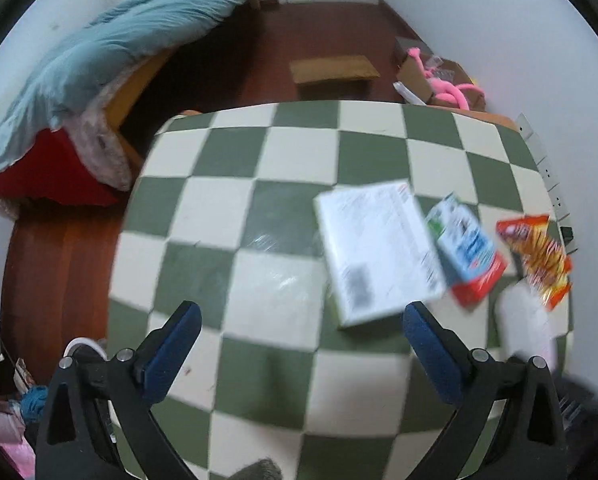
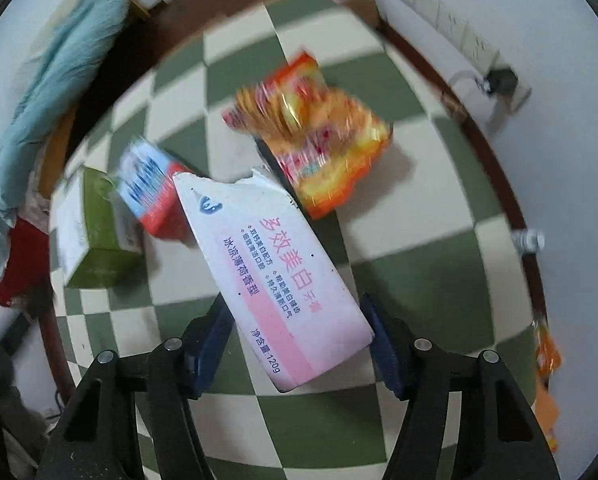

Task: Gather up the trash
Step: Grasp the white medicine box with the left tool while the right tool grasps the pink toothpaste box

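On the green-and-white checked table point(image 1: 235, 208) lie several pieces of trash. A flat white-and-green box point(image 1: 379, 252), a blue-and-red carton point(image 1: 467, 252) and an orange snack wrapper point(image 1: 539, 256) sit at the right. My left gripper point(image 1: 299, 312) hangs open over bare cloth, just left of the flat box. In the right wrist view a white-and-pink toothpaste box point(image 2: 283, 272) lies slanted between the blue pads of my right gripper point(image 2: 295, 312), which touch both its long sides. Beyond it are the snack wrapper point(image 2: 315, 132), the carton point(image 2: 151, 192) and the green box point(image 2: 95, 232).
A bed with a pale blue blanket point(image 1: 119, 40) stands left of the table. A cardboard box with a pink toy point(image 1: 439, 76) and a brown box point(image 1: 331, 68) sit on the floor behind. A power strip point(image 2: 459, 36) hangs on the right wall.
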